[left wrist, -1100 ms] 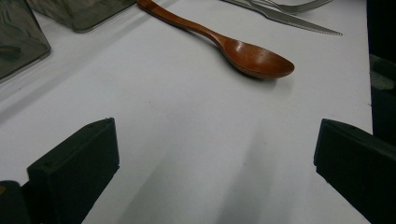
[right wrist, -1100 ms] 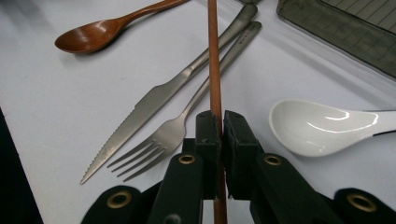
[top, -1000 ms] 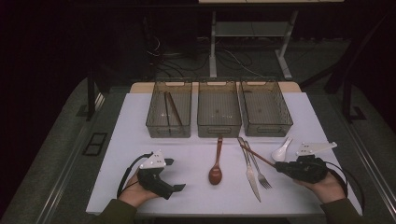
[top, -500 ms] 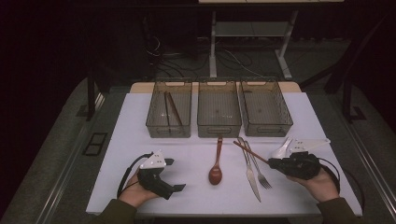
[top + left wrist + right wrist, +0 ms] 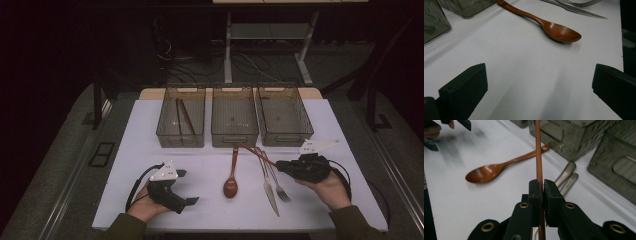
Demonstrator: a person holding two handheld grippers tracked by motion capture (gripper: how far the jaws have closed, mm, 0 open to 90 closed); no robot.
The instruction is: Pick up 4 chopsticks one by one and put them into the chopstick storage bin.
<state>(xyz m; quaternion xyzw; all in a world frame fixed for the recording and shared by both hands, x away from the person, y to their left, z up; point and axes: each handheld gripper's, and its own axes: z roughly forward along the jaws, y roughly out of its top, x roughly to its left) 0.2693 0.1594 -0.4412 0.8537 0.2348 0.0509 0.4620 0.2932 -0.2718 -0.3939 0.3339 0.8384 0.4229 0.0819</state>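
A dark room surrounds the white table (image 5: 150,145), with three clear bins along its far edge. The left bin (image 5: 181,118) already holds chopsticks and lies forward and left of the right gripper (image 5: 280,166). That gripper is clamped on one chopstick (image 5: 538,150), whose long axis points up-left toward the bins. The left gripper (image 5: 192,201) rests low near the person, jaws apart, empty, beside the wooden spoon (image 5: 554,28).

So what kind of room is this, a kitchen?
More likely a lab or workshop set up for recording: a white table in a dark room, cutlery laid before three clear bins, loose cables on the floor behind, and handheld grippers.
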